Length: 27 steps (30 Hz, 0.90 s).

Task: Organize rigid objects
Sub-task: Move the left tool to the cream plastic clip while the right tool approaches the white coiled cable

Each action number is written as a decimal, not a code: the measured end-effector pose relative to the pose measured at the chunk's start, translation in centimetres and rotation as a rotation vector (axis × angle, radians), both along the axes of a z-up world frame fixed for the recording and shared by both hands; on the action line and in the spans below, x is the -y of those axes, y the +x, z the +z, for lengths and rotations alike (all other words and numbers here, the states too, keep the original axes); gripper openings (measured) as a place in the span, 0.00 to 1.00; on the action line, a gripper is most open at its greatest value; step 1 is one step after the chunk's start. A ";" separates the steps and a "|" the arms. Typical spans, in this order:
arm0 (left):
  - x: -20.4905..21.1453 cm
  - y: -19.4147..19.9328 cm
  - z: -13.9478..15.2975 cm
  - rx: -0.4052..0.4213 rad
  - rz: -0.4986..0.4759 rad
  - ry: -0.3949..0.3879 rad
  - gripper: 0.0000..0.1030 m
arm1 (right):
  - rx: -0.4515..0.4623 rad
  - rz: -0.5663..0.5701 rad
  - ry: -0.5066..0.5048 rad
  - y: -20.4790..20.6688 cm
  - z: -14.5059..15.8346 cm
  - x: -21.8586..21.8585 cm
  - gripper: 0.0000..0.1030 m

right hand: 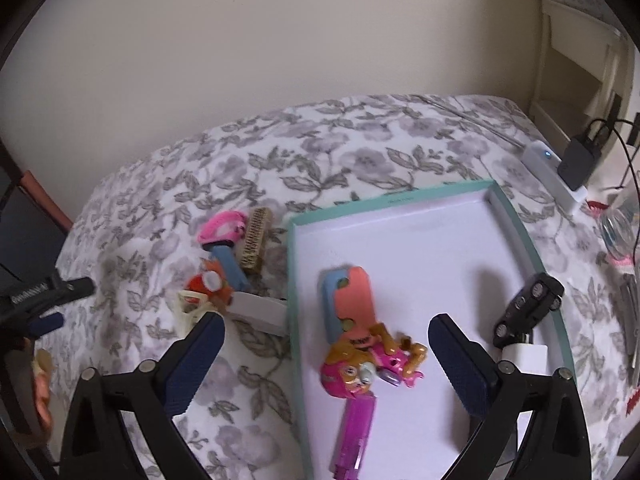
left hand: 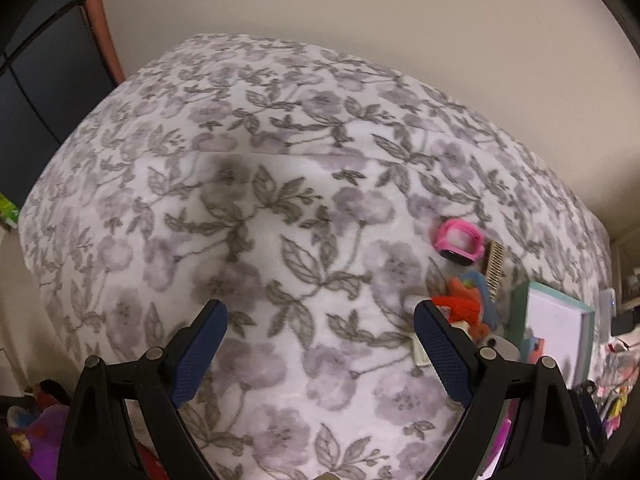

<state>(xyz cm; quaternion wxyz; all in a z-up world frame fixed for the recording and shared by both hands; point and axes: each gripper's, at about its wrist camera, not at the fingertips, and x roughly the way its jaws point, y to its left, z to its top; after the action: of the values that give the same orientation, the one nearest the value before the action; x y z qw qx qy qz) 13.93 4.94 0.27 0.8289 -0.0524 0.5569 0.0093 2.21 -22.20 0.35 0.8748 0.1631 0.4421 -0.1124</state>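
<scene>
Jaws wide, empty: right gripper [right hand: 326,354] straddles pup toy [right hand: 360,364] in tray [right hand: 400,198]; left gripper [left hand: 320,334] over bedspread [left hand: 280,160].

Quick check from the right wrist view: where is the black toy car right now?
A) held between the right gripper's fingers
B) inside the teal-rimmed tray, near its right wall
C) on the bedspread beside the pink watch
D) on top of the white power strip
B: the black toy car lies on the tray's white floor by the right wall of the tray, clear of the open right gripper.
</scene>
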 end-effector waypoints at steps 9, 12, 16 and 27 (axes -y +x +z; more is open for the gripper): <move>0.4 -0.5 -0.8 0.053 0.028 -0.067 0.92 | 0.063 0.065 -0.019 0.8 1.5 -2.3 1.00; 1.0 -0.1 -2.6 0.014 0.027 -0.124 0.92 | 0.054 0.084 -0.028 1.4 1.1 -2.7 0.96; 1.4 0.6 -4.1 -0.063 0.020 -0.199 0.92 | 0.020 0.107 -0.017 2.4 -0.4 -2.9 0.85; 3.9 0.8 -5.6 -0.138 -0.022 -0.277 0.92 | -0.029 0.166 0.027 4.3 -3.3 -3.1 0.60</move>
<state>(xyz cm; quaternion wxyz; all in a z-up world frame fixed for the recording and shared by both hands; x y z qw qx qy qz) 14.76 1.05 -5.38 0.7736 -0.1593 0.6090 -0.0731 6.51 -19.13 -2.98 0.8723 0.1363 0.4683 -0.0360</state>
